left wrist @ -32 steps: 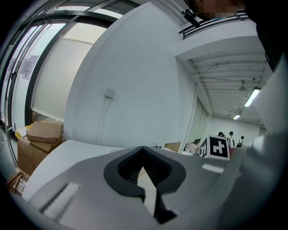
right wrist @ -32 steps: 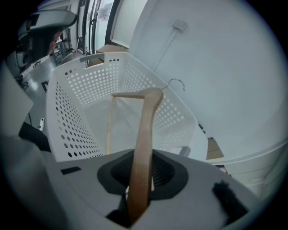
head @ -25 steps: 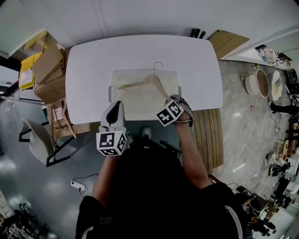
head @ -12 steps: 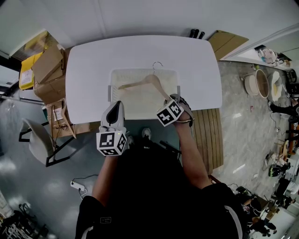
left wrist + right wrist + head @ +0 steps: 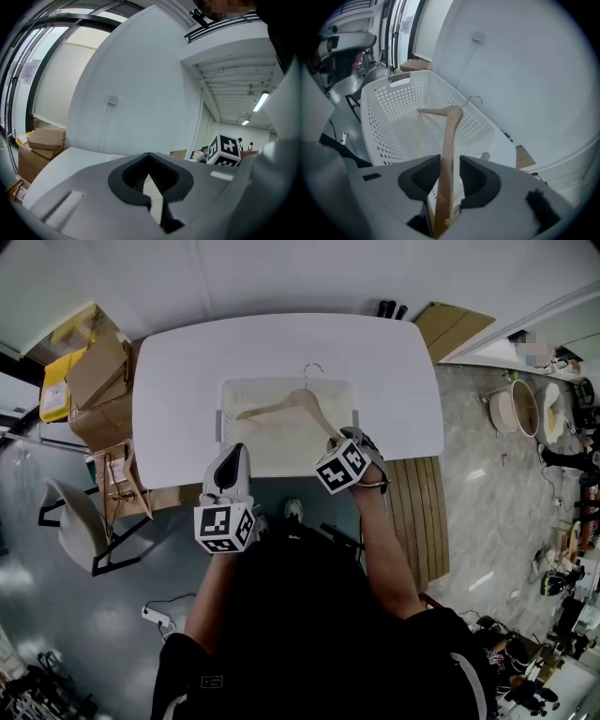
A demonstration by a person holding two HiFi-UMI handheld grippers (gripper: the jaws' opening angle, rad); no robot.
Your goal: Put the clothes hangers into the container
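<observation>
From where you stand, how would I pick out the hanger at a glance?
Find the big white table; a white perforated basket sits at its near edge. Inside is the hanger: the only wooden thing there, pale tan with a thin metal hook toward the far rim.

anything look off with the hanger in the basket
The hanger sits askew, not flat. Its hook pokes over the far rim of the basket, and one arm end stands between the jaws of the right gripper, which have just been opening.
</observation>
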